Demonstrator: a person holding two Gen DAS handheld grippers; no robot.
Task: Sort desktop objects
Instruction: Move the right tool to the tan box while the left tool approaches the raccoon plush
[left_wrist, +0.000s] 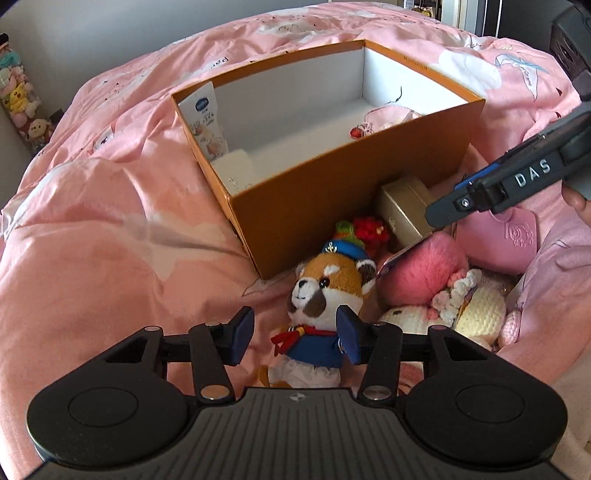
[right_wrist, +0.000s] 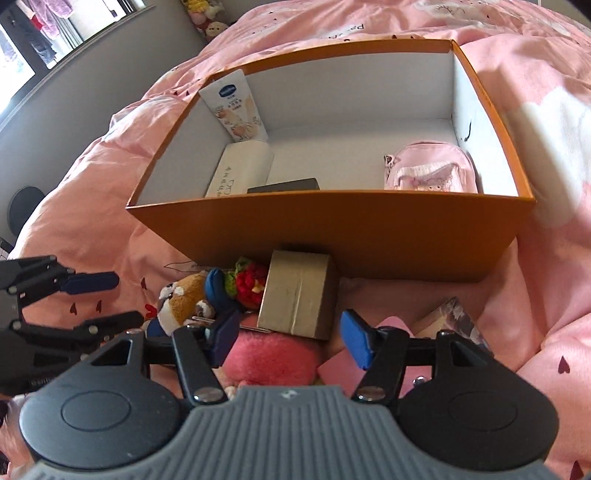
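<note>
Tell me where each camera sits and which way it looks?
Left wrist: rides the left claw, looking down over the plush toward the box; the right claw and a bit of hand show.
Right wrist: rides the right claw, looking down at the carton and box; left claw at left.
Shared: box, plush, carton.

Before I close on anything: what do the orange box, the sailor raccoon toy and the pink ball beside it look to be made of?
Orange box: likely stiff cardboard, matte orange outside, white inside, straight thin walls. Sailor raccoon toy: soft plush with short pile, cloth jacket and red scarf. Pink ball: long fuzzy fibres, probably faux fur; its core is hidden.
</note>
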